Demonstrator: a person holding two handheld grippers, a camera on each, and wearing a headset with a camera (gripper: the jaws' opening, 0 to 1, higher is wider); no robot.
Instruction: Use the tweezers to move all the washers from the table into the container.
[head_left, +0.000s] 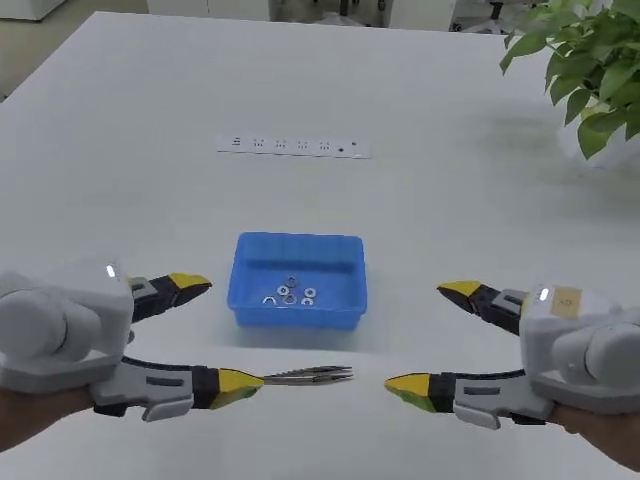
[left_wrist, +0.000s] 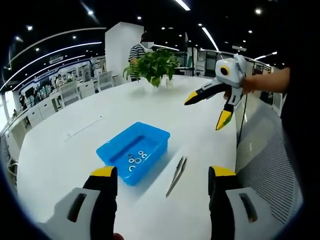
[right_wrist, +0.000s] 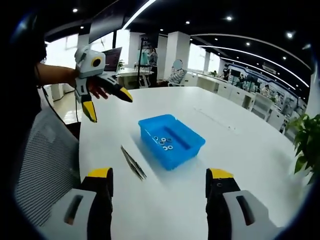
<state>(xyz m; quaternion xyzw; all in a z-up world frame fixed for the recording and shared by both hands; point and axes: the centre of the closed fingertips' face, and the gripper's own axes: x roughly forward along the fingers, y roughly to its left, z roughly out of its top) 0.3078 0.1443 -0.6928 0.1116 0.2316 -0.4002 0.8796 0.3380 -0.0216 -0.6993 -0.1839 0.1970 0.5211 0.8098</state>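
Note:
A blue container (head_left: 298, 281) sits mid-table with several metal washers (head_left: 288, 294) inside it; it also shows in the left gripper view (left_wrist: 134, 150) and the right gripper view (right_wrist: 171, 140). Metal tweezers (head_left: 308, 375) lie flat on the table just in front of it, seen again as tweezers (left_wrist: 176, 175) and tweezers (right_wrist: 133, 162). My left gripper (head_left: 225, 333) hovers open at the left, its lower tip close to the tweezers' near end. My right gripper (head_left: 432, 336) hovers open at the right, with nothing between its jaws.
A white power strip (head_left: 293, 146) lies beyond the container. A potted green plant (head_left: 590, 70) stands at the far right corner. The white table (head_left: 150, 200) spreads wide around the container.

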